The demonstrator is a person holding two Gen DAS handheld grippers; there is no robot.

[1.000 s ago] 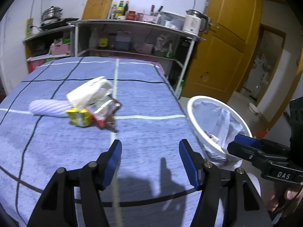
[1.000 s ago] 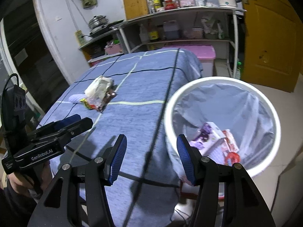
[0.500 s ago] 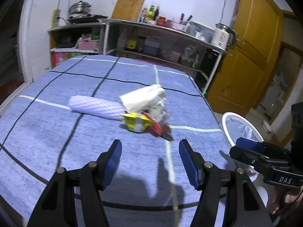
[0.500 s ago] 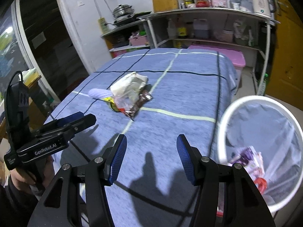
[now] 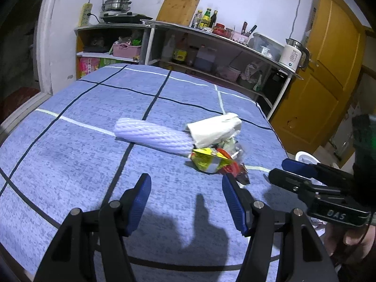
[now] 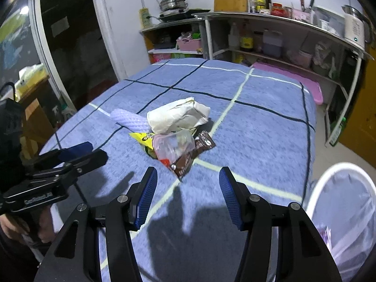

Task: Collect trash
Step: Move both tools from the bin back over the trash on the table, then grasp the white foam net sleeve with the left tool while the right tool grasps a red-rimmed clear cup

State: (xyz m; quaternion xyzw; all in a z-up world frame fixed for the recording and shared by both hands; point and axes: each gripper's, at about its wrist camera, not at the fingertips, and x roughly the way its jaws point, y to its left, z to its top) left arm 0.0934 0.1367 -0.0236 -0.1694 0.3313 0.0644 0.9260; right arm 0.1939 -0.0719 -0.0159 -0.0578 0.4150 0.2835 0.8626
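I see blue checked bedding, shelves behind, bin off its right edge; both jaws gape, empty, short of the trash pile.

left gripper | right gripper | both swung from bin toward trash pile

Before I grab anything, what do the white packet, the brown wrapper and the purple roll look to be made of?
White packet: likely paper or thin matte film; dull, softly creased, folded ends.
Brown wrapper: glossy plastic or foil film; it glints, is printed, and crinkles flat.
Purple roll: seems soft foam netting or ribbed knit; matte with a regular raised mesh. I cannot tell which.
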